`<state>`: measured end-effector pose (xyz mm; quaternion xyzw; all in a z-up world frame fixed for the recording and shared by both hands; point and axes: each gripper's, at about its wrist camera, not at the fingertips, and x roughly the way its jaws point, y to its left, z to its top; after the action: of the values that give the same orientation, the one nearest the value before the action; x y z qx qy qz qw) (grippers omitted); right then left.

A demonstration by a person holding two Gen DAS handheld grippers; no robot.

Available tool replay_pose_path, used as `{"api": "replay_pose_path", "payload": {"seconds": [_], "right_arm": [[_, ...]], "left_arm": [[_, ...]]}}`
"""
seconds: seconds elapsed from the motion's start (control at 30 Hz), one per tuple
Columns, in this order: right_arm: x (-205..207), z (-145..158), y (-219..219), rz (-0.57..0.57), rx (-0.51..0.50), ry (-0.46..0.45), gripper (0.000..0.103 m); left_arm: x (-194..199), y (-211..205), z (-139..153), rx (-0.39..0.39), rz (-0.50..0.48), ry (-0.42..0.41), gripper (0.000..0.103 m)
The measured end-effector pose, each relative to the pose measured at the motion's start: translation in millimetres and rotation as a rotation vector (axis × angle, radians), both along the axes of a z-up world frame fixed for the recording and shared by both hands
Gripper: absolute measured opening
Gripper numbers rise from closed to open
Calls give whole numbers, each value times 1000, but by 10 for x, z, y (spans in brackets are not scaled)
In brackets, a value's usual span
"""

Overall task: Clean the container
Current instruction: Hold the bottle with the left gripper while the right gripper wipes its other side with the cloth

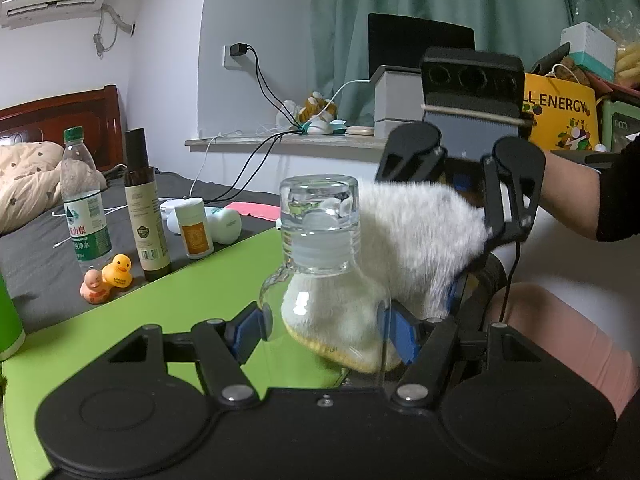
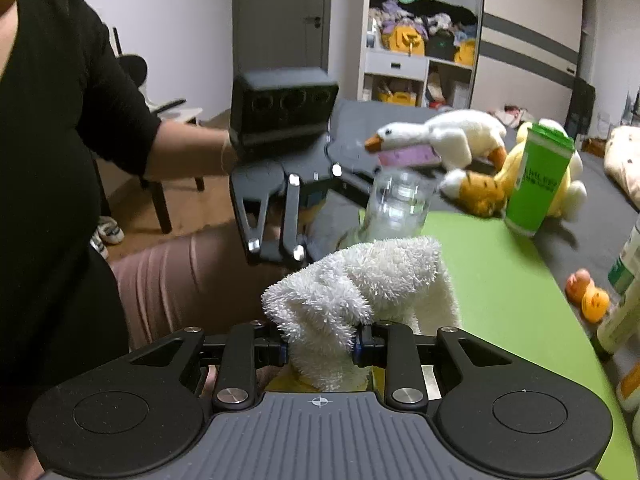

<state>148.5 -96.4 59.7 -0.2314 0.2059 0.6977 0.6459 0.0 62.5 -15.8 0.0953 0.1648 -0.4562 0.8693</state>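
Over the green mat [image 1: 120, 320], the left gripper [image 1: 326, 330] is held nearly level, its blue pads clamped on the wide base of the glass container [image 1: 320, 240]. Right of it, the right gripper [image 2: 320, 350] is angled downward, jaws pinched tight on a white fluffy cloth [image 2: 360, 280]. The cloth is pressed against the container's far side, behind the glass. Bottles and a rubber duck [image 1: 118, 270] are seen only in the left wrist view; a plush goose [image 2: 440, 136] only in the right wrist view.
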Motion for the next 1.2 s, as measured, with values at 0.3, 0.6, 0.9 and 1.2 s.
{"api": "replay_pose_path", "payload": {"seconds": [0.3, 0.6, 0.9, 1.2], "right_arm": [[147, 113, 24, 33, 37, 20, 28], [314, 158, -40, -18, 63, 27, 28], [525, -55, 2, -22, -17, 103, 28], [516, -310, 65, -12, -60, 150, 28]], "left_arm": [[9, 0, -18, 3, -1, 0, 64], [18, 2, -22, 4, -3, 1, 64], [13, 8, -13, 3, -2, 1, 64], [18, 15, -17, -6, 5, 9, 65]]}}
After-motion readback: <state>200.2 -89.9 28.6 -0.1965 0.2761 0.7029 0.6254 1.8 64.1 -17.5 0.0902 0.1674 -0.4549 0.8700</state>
